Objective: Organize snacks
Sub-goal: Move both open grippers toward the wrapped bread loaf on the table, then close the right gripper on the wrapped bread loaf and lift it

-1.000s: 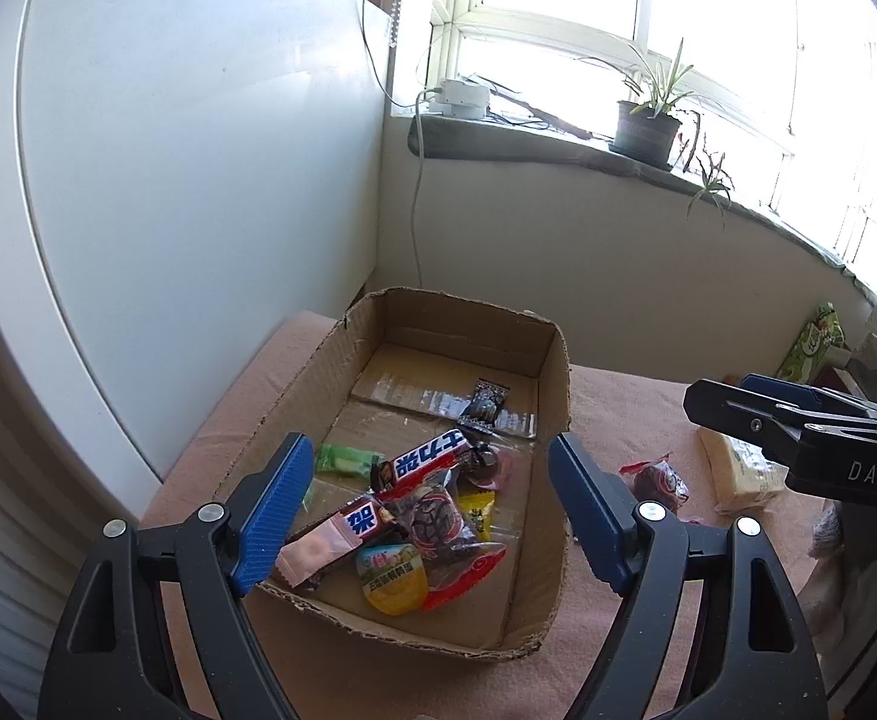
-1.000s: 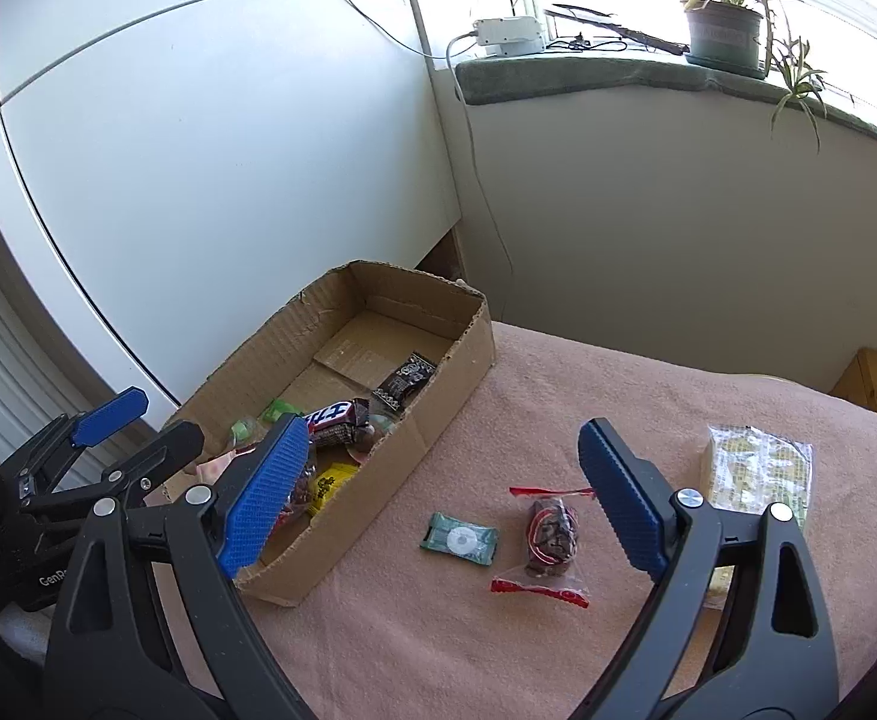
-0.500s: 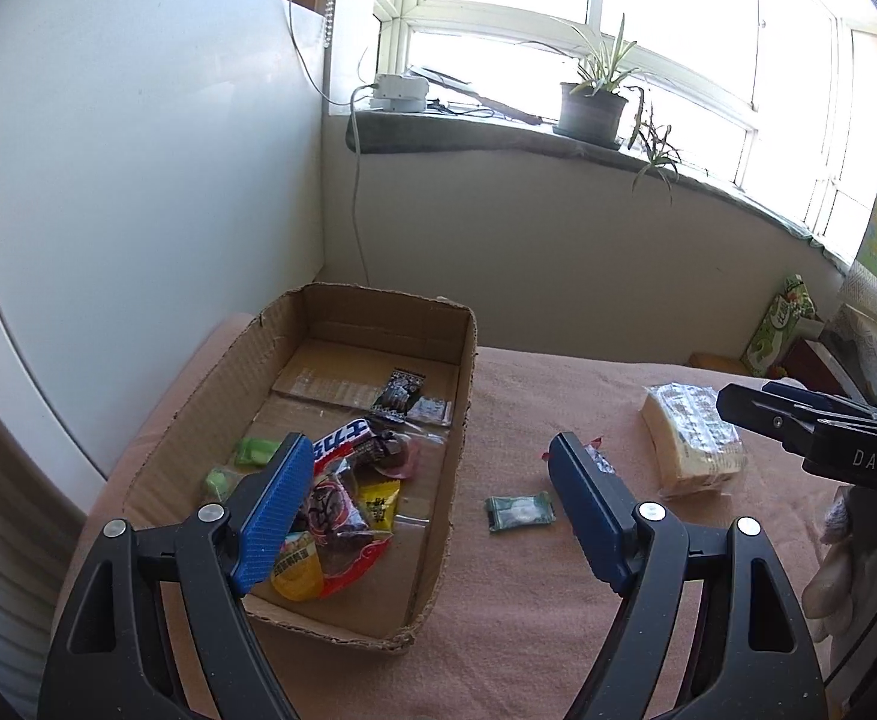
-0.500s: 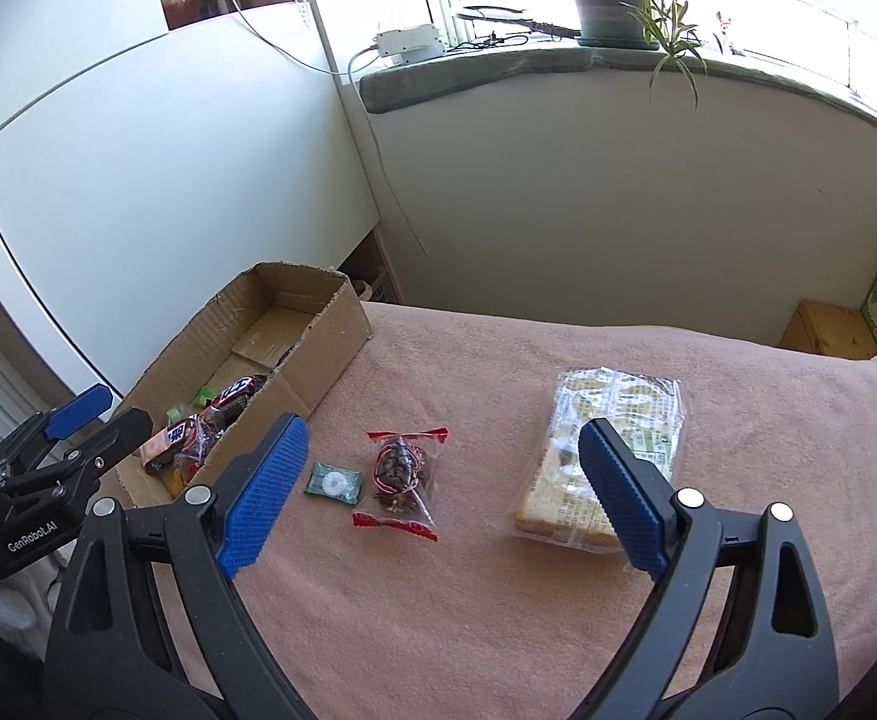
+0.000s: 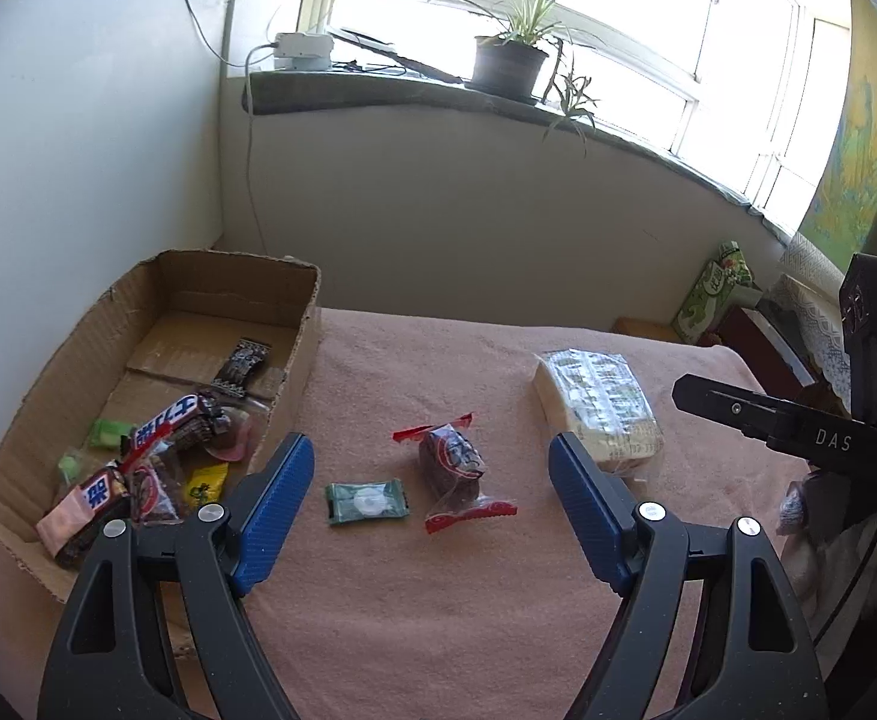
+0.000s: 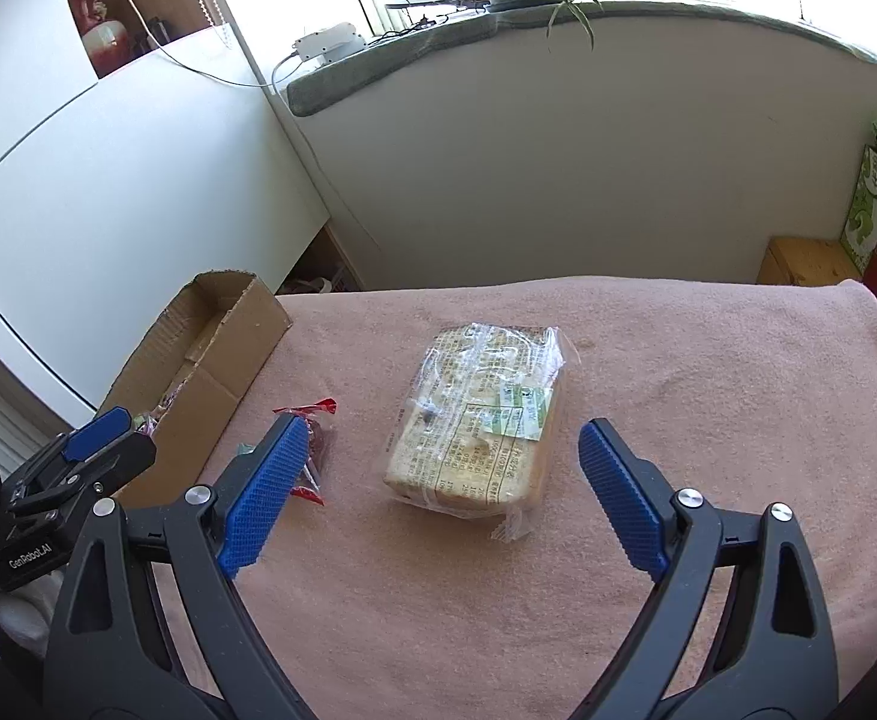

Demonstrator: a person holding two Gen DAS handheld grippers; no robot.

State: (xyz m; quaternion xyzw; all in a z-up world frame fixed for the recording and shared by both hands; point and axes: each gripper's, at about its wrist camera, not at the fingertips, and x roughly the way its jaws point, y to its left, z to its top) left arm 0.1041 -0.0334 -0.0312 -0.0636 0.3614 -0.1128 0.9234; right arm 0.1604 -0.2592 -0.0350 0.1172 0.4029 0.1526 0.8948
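Cardboard box (image 5: 294, 360): I see it at the left of the left wrist view, open-topped, sitting on the pink cloth (image 5: 438, 600); in the right wrist view it sits at the left edge (image 6: 222, 360).
Snacks in the box: several wrappers lie piled in its near half, among them a chocolate bar (image 5: 168, 426) with white and blue lettering, a yellow packet (image 5: 204, 483) and a green candy (image 5: 105, 432); a dark sachet (image 5: 245, 360) lies apart nearer the far wall.
Left gripper (image 5: 429, 495): I have its blue fingers spread wide with nothing between them, hanging above the cloth at lower centre.
Green sachet (image 5: 368, 501): flat on the cloth just right of the box, between my left fingers in the frame.
Red-ended wrapped snack (image 5: 453, 465): just beside the green sachet, on its right; in the right wrist view it is partly hidden behind my finger, so I can only make out its red end (image 6: 309, 408).
Bread pack (image 6: 477, 420): clear-wrapped, at centre of the right wrist view, well apart from the box.
Right gripper (image 6: 435, 495): jaws released wide, framing the bread pack without touching it, as far as I can tell.
Potted plant (image 5: 507, 60): on the windowsill, upper centre.
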